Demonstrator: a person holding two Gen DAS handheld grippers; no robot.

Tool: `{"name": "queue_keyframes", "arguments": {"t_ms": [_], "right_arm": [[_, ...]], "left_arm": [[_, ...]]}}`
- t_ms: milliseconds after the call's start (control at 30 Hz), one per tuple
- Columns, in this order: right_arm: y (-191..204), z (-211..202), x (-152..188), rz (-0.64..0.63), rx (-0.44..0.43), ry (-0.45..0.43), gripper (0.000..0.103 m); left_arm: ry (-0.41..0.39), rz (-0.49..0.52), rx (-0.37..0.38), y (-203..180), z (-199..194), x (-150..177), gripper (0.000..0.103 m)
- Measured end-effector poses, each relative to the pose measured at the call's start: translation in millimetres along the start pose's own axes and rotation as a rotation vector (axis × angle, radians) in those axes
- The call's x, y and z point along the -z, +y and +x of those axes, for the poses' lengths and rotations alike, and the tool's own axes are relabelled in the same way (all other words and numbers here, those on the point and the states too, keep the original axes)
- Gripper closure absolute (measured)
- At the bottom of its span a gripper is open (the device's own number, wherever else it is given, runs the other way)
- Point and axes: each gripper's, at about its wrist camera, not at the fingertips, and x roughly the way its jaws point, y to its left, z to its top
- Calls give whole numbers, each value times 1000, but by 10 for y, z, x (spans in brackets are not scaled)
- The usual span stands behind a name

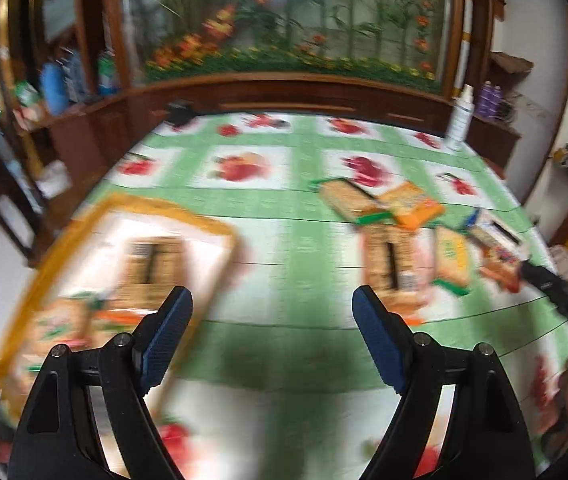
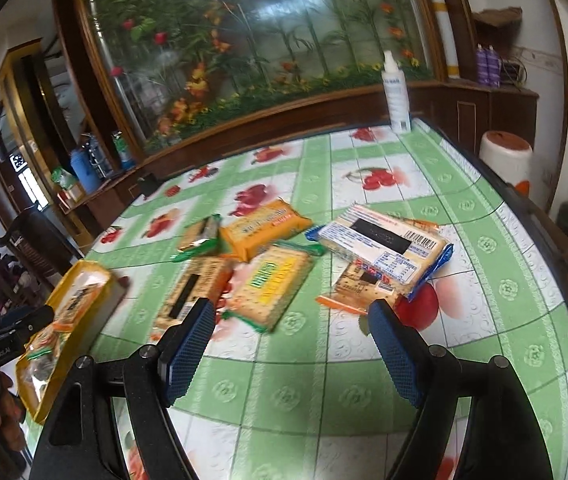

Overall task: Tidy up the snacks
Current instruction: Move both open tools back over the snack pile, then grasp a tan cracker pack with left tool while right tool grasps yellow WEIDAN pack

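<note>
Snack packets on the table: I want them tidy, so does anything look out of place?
Yes. Several cracker packets lie scattered at odd angles on the tablecloth, some overlapping, with the blue-edged packet resting on another. Only a few sit in the yellow tray.

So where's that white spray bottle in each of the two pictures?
Left wrist view: the white spray bottle stands upper right, at the table's far edge.
Right wrist view: the bottle stands upper centre-right, at the same far edge.
Shared landmark: the orange snack packet among the loose packets.
</note>
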Motion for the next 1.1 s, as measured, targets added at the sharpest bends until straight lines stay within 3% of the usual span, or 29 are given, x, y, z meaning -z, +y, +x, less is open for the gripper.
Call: {"name": "queue_keyframes", "arguments": {"t_ms": [67, 267, 567, 900, 1100], "right_arm": [[29, 125, -26, -18, 2, 16, 22], [266, 534, -75, -66, -33, 93, 27], [296, 815, -170, -57, -9, 127, 27], [348, 921, -159, -74, 24, 144, 27], [391, 1027, -124, -80, 50, 170, 27]], "left_arm": [[23, 11, 32, -155, 136, -23, 21], [55, 120, 28, -612, 388, 7, 21], [77, 77, 65, -580, 582, -54, 21], [8, 67, 10, -584, 611, -72, 21], [30, 56, 11, -530, 690, -42, 21]]}}
